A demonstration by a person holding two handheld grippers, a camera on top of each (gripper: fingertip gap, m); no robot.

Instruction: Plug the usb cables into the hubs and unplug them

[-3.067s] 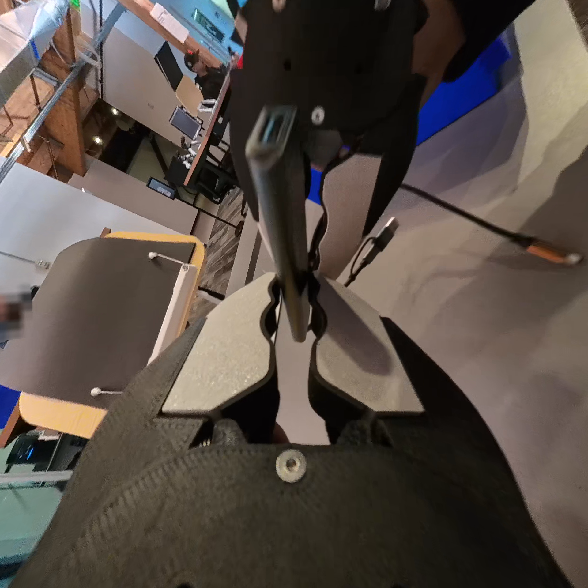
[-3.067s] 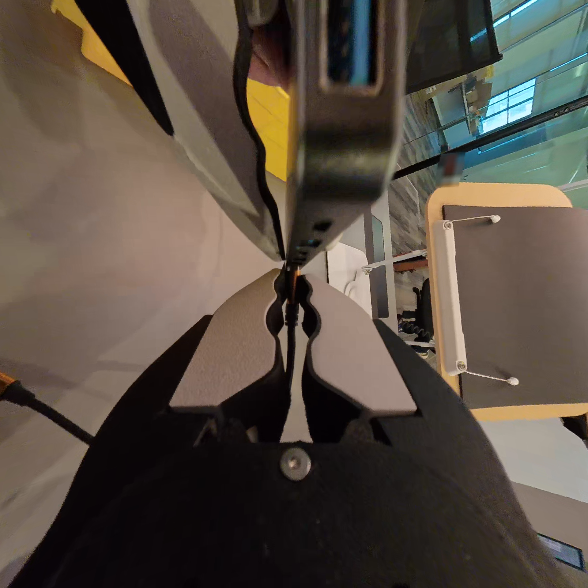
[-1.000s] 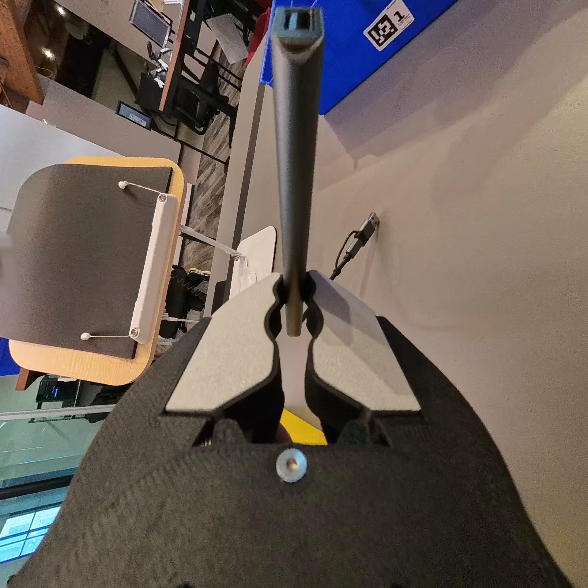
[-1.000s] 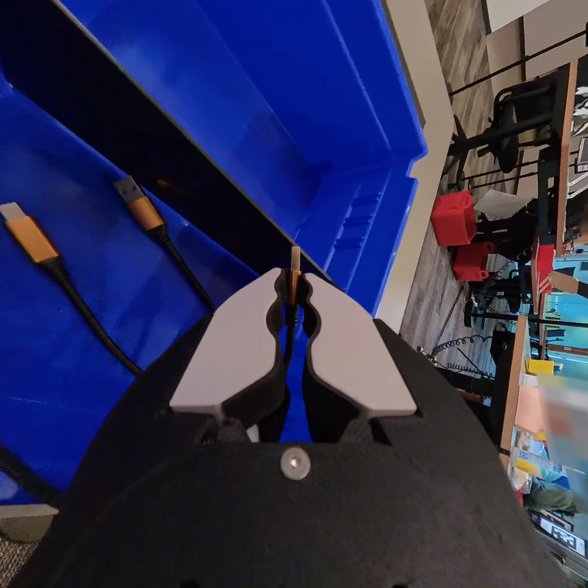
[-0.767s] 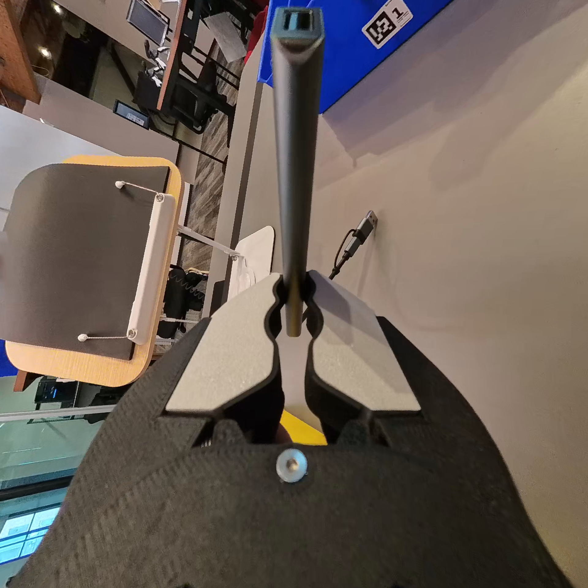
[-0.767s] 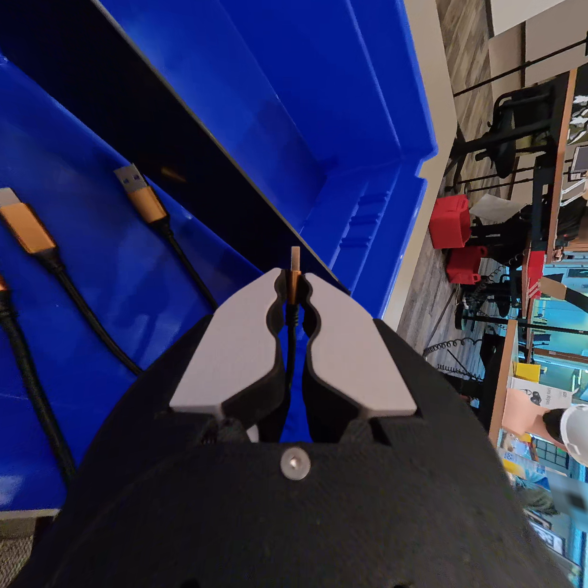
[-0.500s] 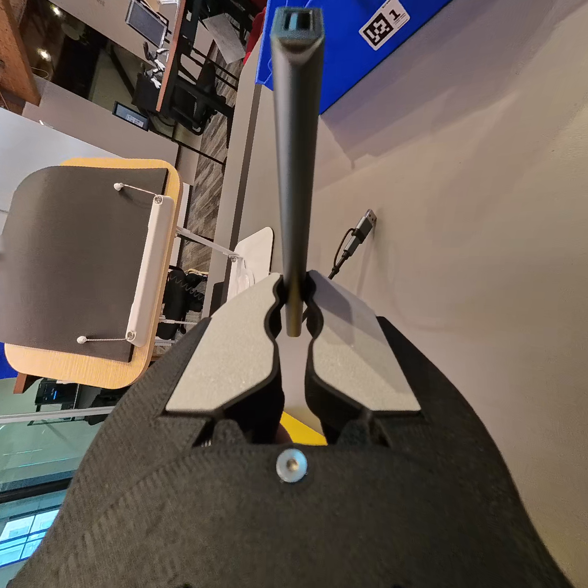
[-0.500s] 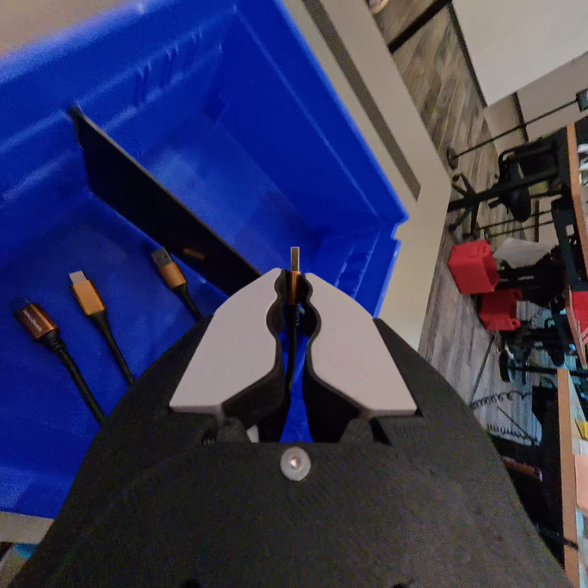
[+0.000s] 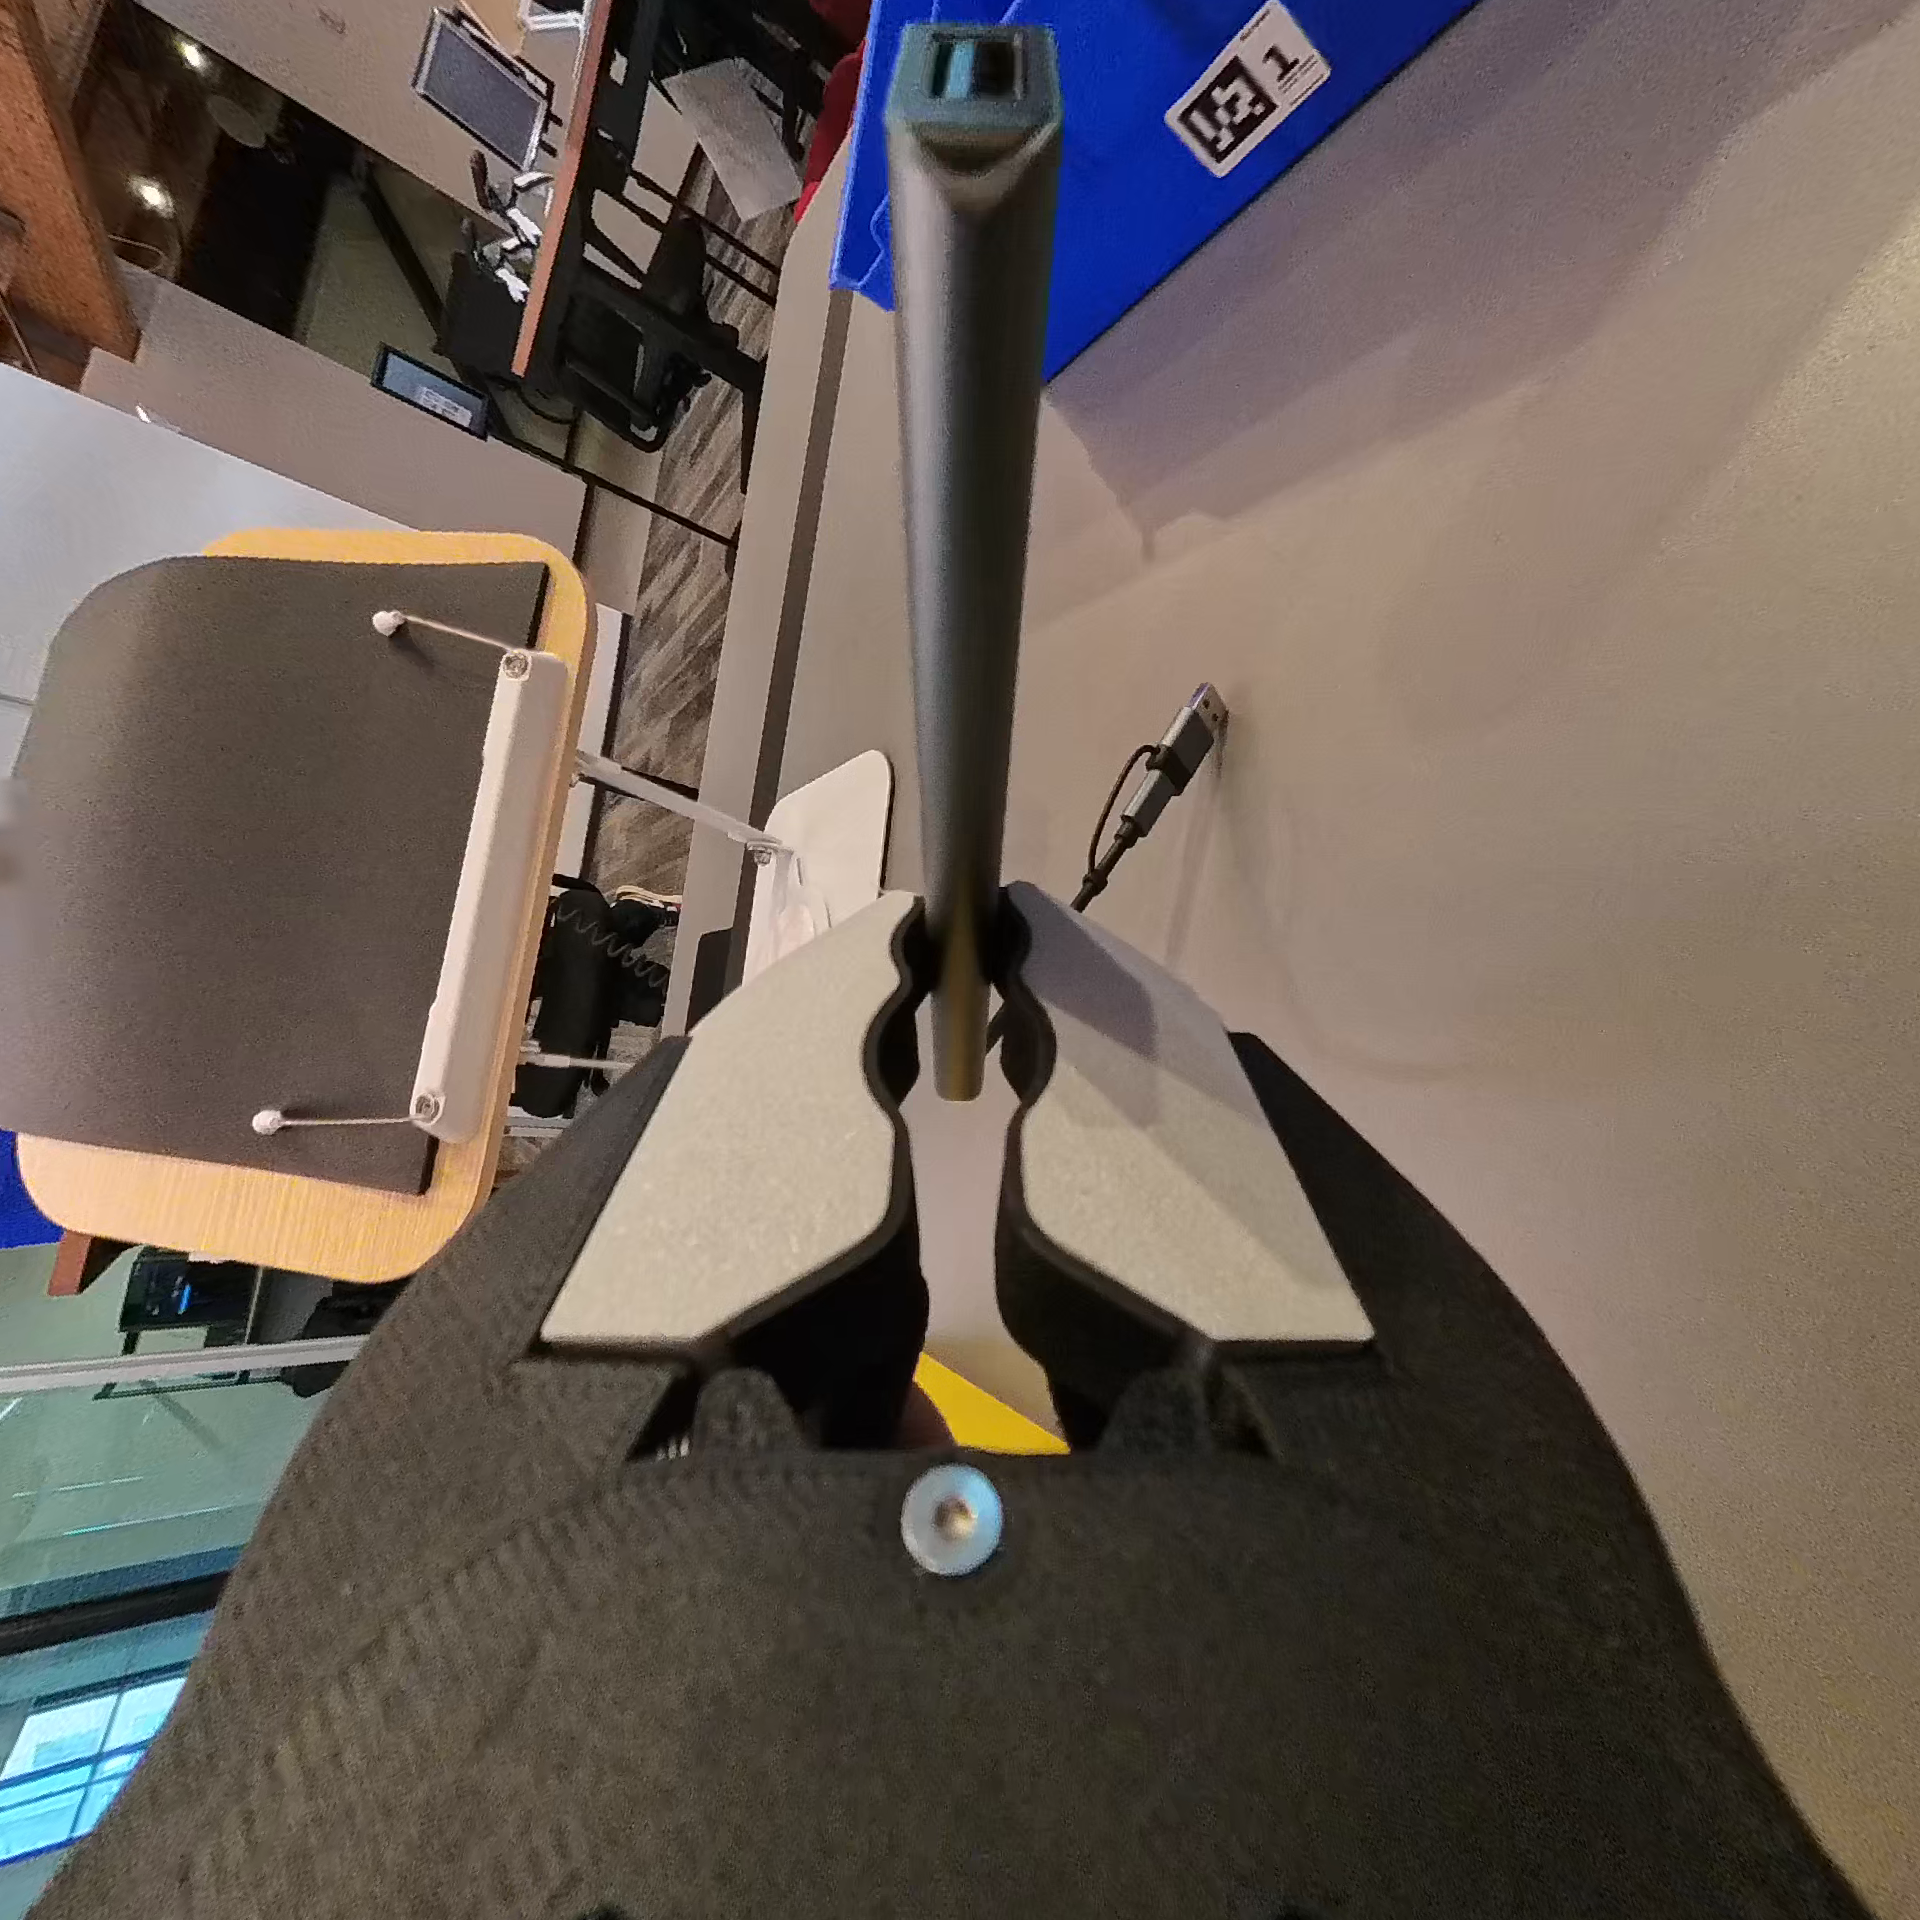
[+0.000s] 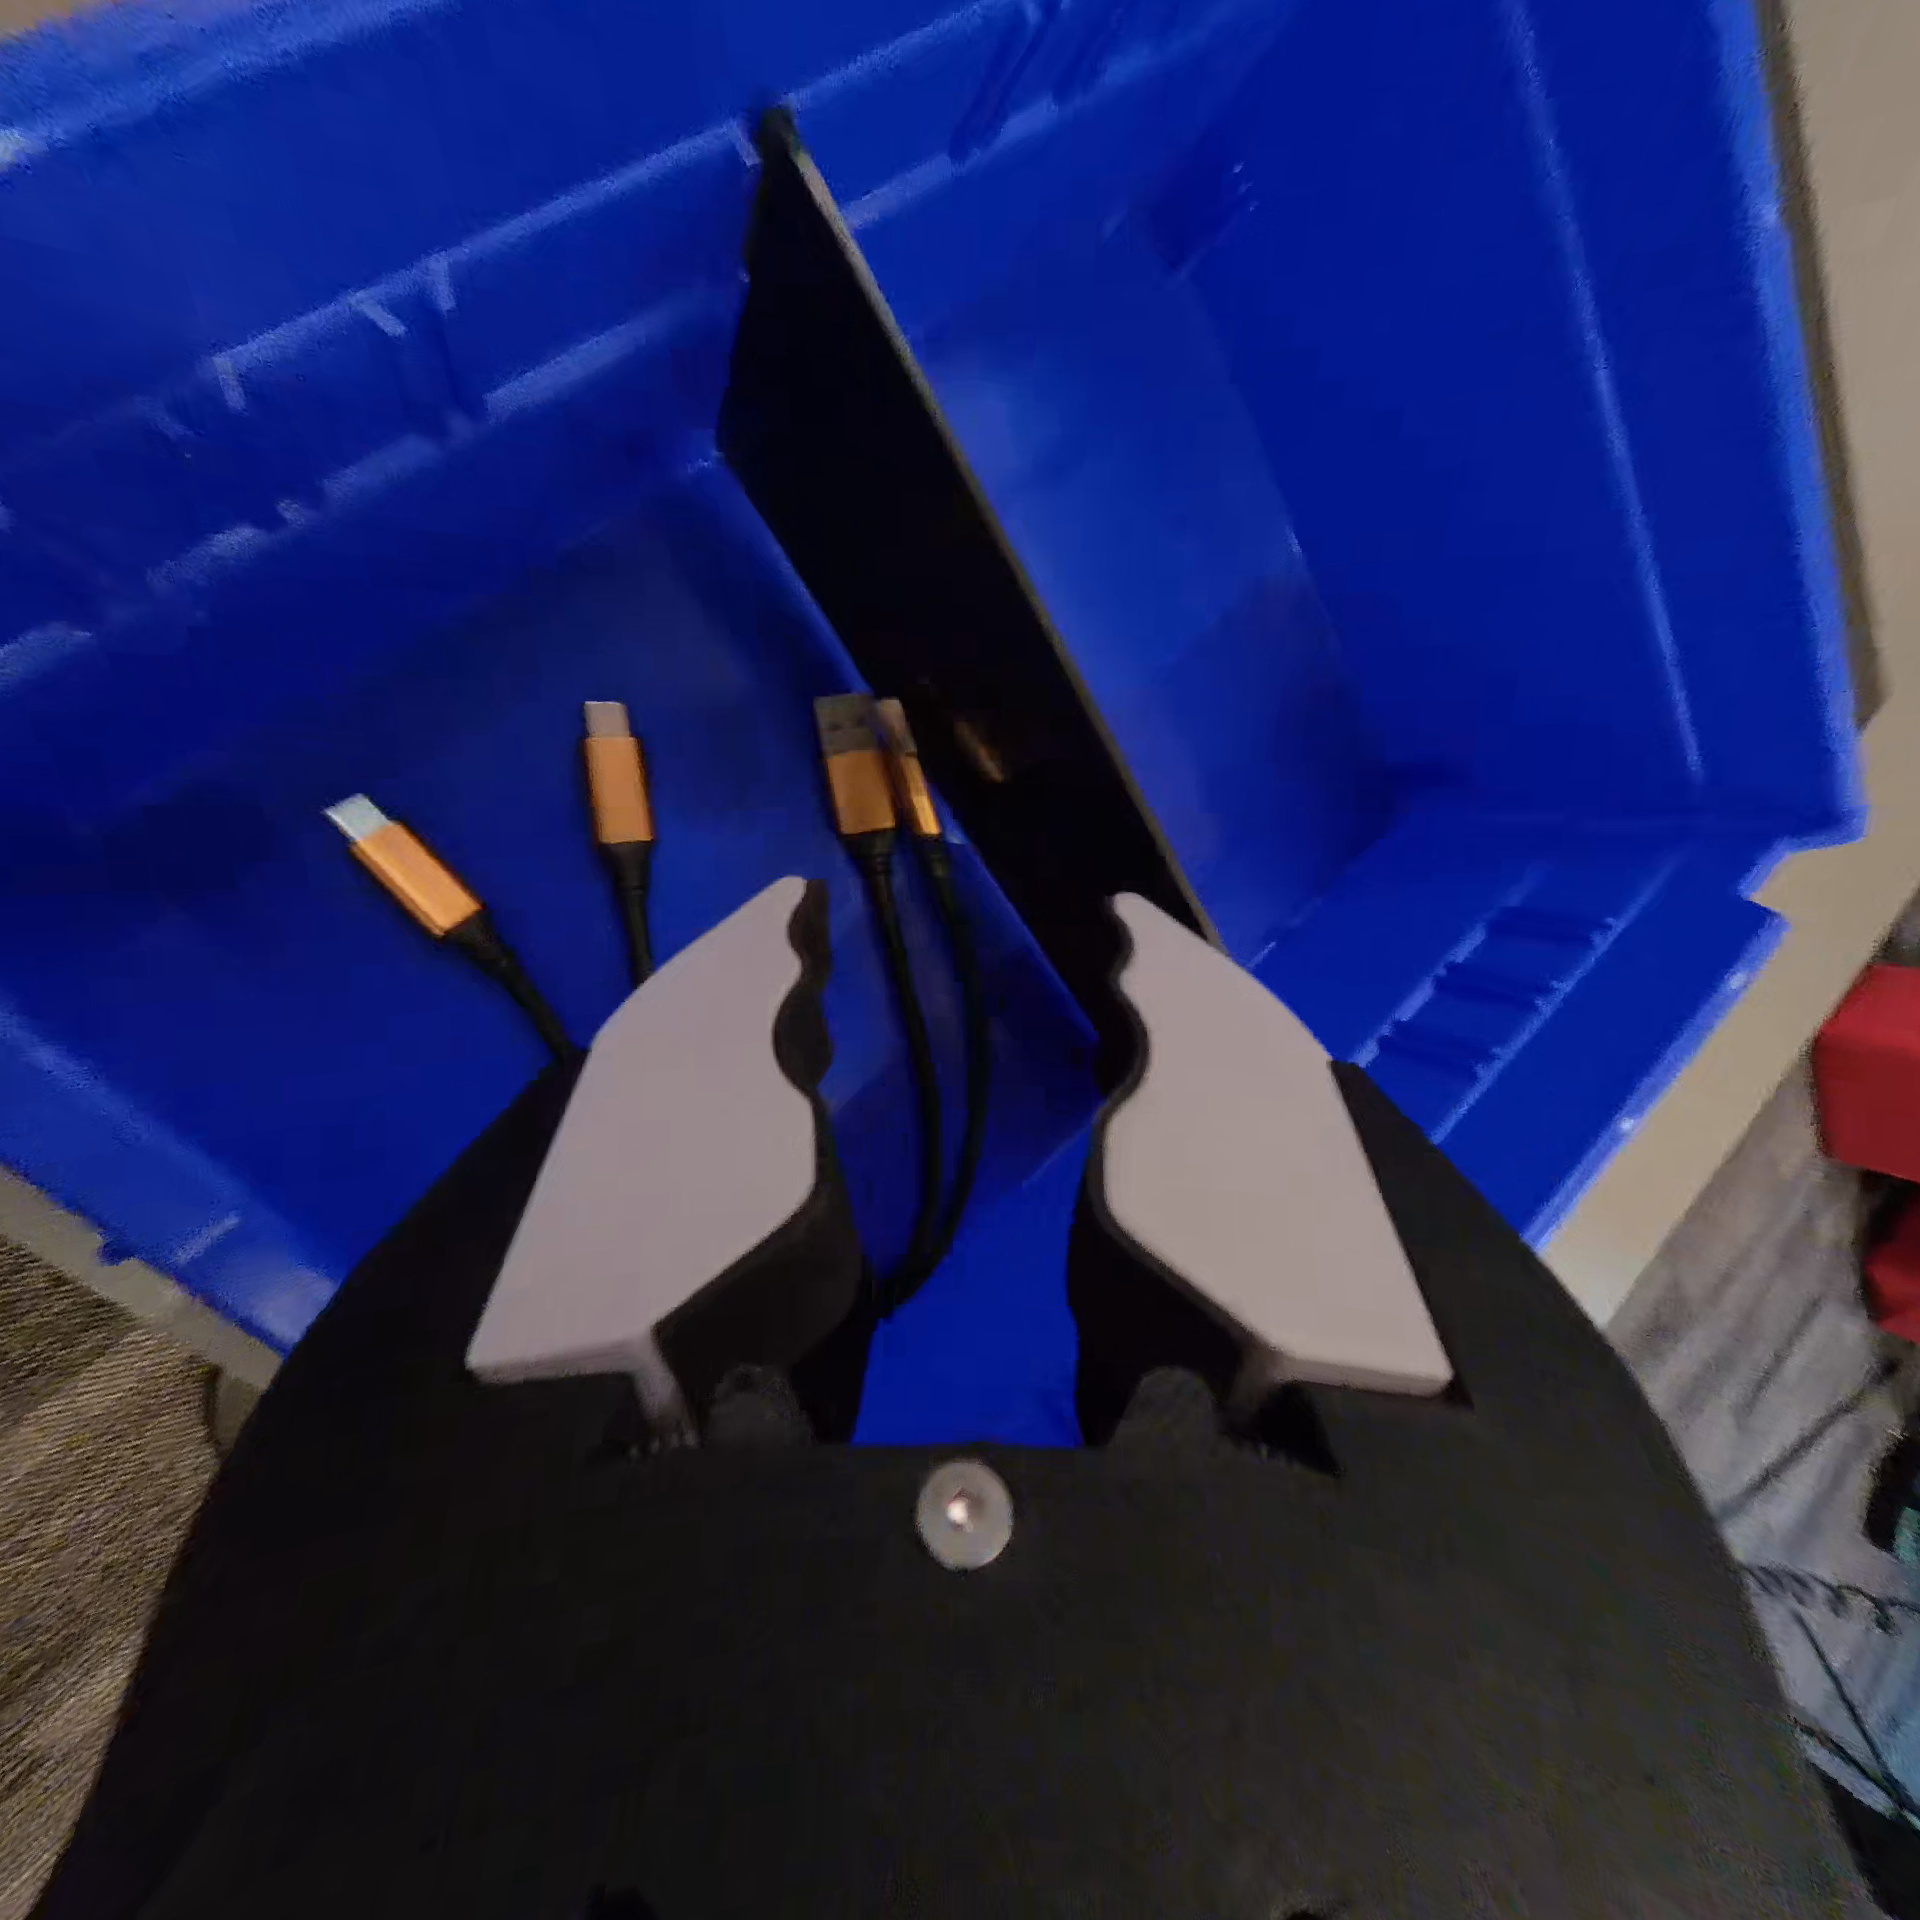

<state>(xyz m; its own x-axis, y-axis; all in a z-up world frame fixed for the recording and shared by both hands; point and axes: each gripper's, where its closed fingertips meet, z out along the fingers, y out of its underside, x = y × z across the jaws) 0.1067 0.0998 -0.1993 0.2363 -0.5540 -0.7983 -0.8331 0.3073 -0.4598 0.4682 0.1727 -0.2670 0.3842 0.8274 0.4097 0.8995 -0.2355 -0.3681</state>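
In the left wrist view my left gripper (image 9: 961,914) is shut on a long dark grey USB hub (image 9: 971,499), held on edge with a port at its far end. The hub's own grey plug and cable (image 9: 1179,758) lie on the beige table (image 9: 1558,831). In the right wrist view my right gripper (image 10: 966,904) is open and empty over a blue bin (image 10: 1351,520). Several black cables with orange plugs lie in the bin's left compartment; two (image 10: 878,779) lie just beyond the open fingers, two more (image 10: 618,779) to the left.
A black divider (image 10: 935,582) splits the bin; its right compartment holds nothing I can see. The bin with a white tag (image 9: 1247,94) stands at the far end of the table. Beyond the table edge are a wooden-topped stand (image 9: 291,883), desks, chairs and red boxes (image 10: 1870,1070). My hands' fingertips stand some 40 cm from each other.
My right gripper has opened and let go of the orange-plug cable, which now lies in the bin beside the others. The view has swung over the bin. The left gripper stays still.
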